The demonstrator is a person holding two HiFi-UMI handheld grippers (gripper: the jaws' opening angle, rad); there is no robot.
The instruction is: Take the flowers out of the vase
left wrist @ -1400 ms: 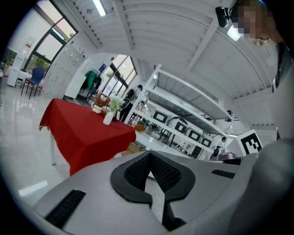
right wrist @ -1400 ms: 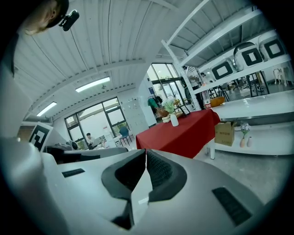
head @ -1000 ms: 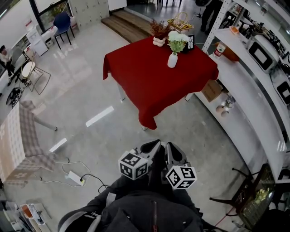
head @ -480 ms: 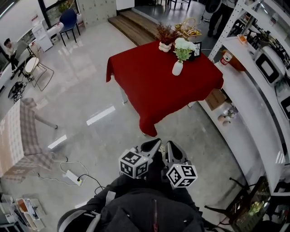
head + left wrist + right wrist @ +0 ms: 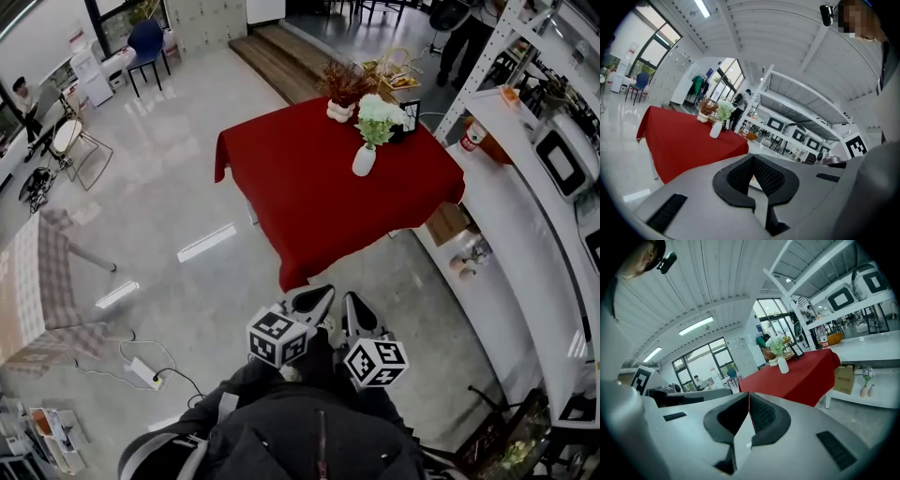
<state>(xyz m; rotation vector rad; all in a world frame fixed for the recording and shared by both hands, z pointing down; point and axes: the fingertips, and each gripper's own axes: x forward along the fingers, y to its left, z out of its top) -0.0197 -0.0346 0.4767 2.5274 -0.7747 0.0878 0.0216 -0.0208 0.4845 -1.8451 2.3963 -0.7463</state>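
Left gripper (image 5: 314, 300) and right gripper (image 5: 356, 307) are closed, holding nothing; table (image 5: 309, 183) with vase (image 5: 363, 160) stands well ahead across the floor (image 5: 178, 202).

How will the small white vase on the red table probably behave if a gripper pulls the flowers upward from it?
The white vase looks narrow and taller than wide, with a bushy bunch of flowers above it, so it may tip or lift with the stems. Its surface seems smooth, so it is probably slippery and perhaps breakable.
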